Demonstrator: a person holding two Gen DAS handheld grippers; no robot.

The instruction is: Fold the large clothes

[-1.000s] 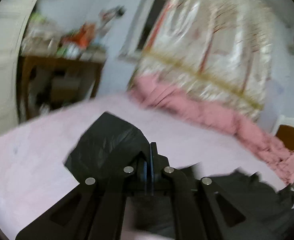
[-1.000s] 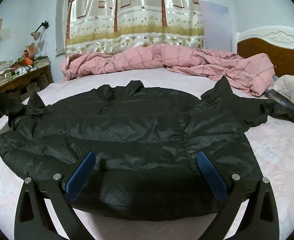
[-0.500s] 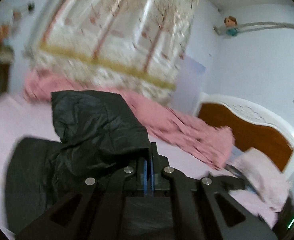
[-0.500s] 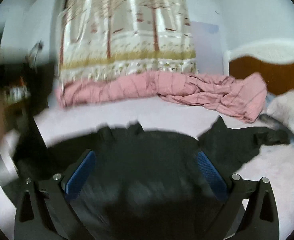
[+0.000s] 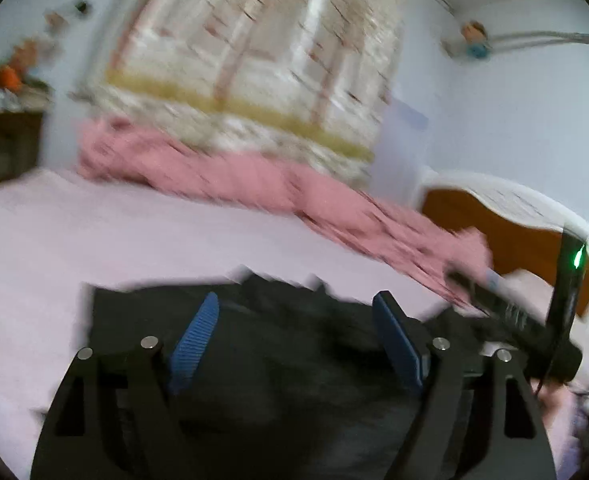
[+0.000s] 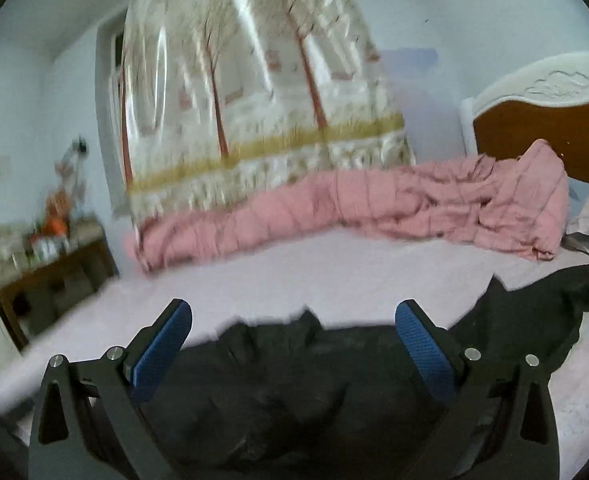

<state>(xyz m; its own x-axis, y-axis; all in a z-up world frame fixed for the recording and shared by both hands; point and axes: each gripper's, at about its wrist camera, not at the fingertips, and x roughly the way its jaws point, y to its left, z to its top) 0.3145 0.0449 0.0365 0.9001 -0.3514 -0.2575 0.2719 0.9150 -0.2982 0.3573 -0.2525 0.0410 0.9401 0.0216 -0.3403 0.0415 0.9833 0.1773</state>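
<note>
A large black puffer jacket point(image 5: 286, 364) lies spread on the pale pink bed point(image 5: 94, 240). Above it hangs my left gripper point(image 5: 296, 308), its jaws opening, blue pads wide apart with nothing pressed between them. The jacket's folded-over left edge lies below the left pad. In the right wrist view the jacket point(image 6: 294, 384) fills the lower middle, and one sleeve point(image 6: 554, 292) stretches out to the right. My right gripper point(image 6: 292, 316) stands open above the jacket's collar, holding nothing. Part of the right gripper's black body with a green light shows at the right of the left wrist view.
A crumpled pink quilt point(image 6: 374, 208) lies along the far side of the bed under a tree-print curtain point(image 6: 254, 120). A white and brown headboard point(image 6: 542, 120) stands at the right. A cluttered wooden desk point(image 6: 46, 264) stands at the left.
My left gripper carried the jacket's sleeve to the right across the body, then let it go and opened. My right gripper rose and stayed open.
</note>
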